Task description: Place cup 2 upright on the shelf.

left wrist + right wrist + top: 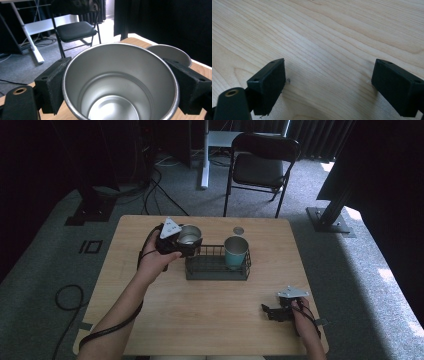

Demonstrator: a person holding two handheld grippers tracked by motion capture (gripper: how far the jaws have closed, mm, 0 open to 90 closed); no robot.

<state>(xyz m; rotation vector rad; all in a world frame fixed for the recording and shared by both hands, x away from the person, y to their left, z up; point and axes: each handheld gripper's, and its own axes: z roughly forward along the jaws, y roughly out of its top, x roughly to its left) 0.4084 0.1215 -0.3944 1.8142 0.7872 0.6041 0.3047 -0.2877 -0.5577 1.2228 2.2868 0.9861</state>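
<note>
Left gripper (186, 241) fingers (53, 85) clamped on steel cup (189, 235), pads against both outer walls, cup upright, open mouth up. Cup held at left end of wire basket (217, 268). Teal cup (235, 252) stands in basket's right end. Right gripper (270, 311) low over bare counter (210, 320), fingers (268, 83) spread wide, nothing between.
</note>
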